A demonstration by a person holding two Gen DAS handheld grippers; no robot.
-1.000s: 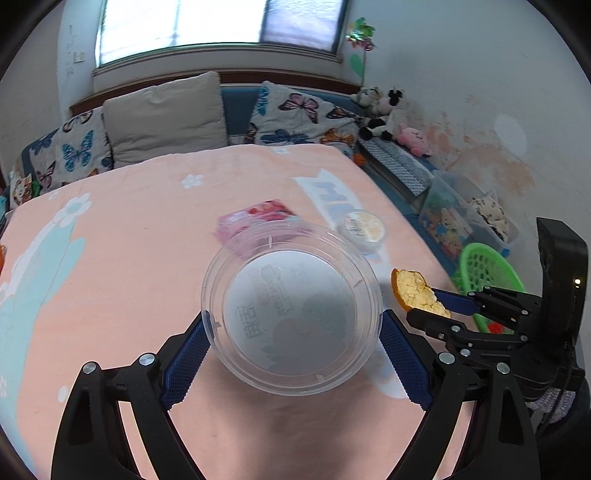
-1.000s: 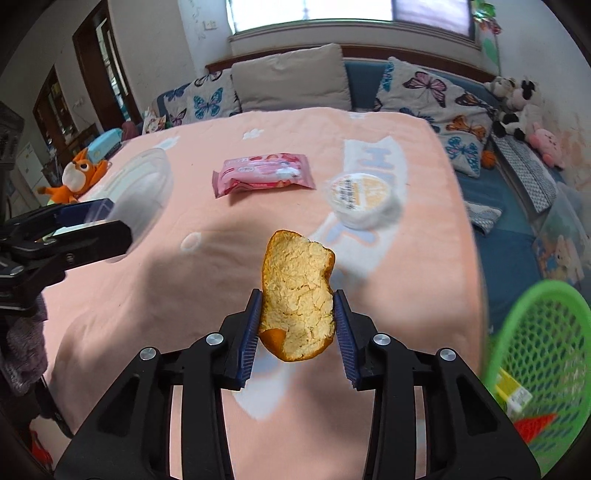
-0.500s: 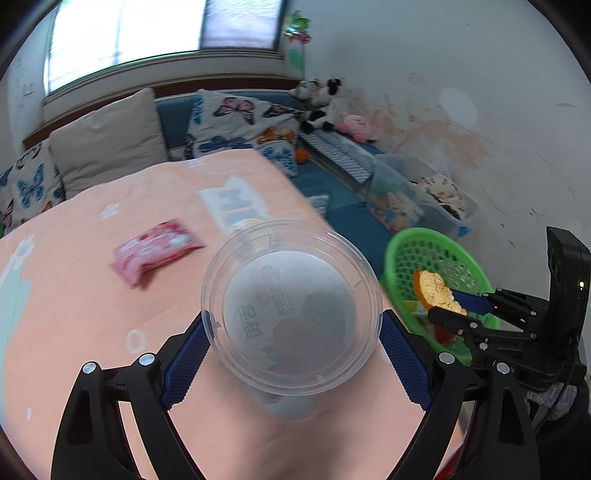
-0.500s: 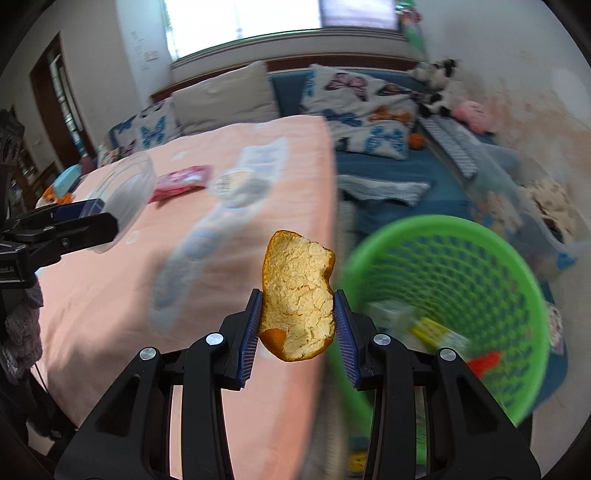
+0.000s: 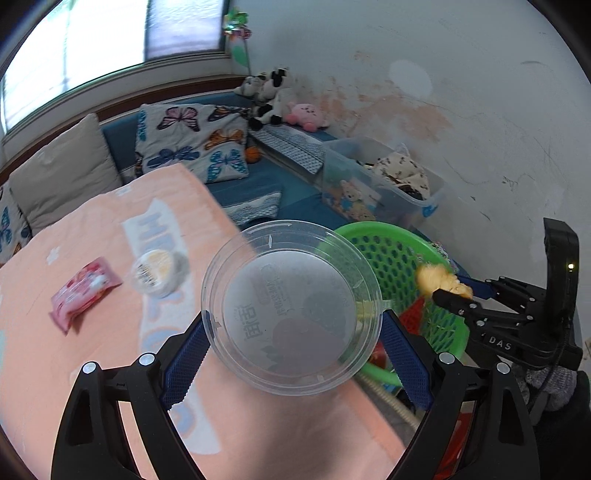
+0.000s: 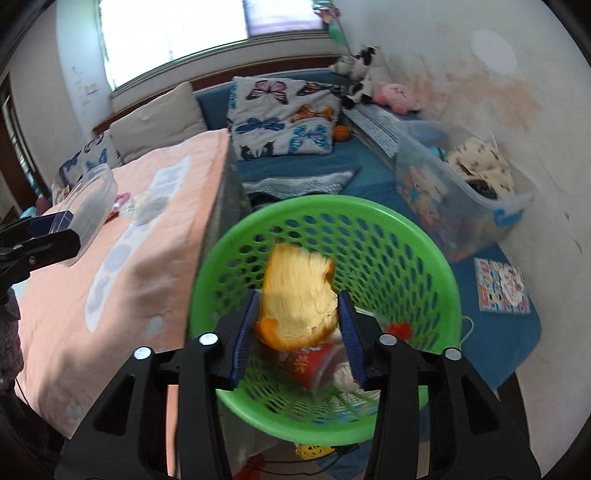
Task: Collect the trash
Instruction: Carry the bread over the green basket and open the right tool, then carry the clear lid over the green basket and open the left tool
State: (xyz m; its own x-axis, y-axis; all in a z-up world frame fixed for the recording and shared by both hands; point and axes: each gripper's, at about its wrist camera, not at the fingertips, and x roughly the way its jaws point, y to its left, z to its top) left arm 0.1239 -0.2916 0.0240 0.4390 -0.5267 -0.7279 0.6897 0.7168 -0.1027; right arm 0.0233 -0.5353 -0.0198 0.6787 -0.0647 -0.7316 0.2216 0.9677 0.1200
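The green basket [image 6: 424, 258] gapes open just beside the table edge [image 6: 218, 206], trash lining its bottom

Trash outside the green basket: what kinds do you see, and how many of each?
Clear plastic container, held in the left gripper: 1
Orange peel, held in the right gripper: 1
Pink packet, lying on the bedspread: 1
Small round cup, on the bedspread: 1
Total: 4

Bright window [image 6: 177, 33]; stained white wall [image 5: 424, 103]; blue sofa [image 6: 295, 155], butterfly cushions [image 5: 192, 144]; floor possibly blue-matted.
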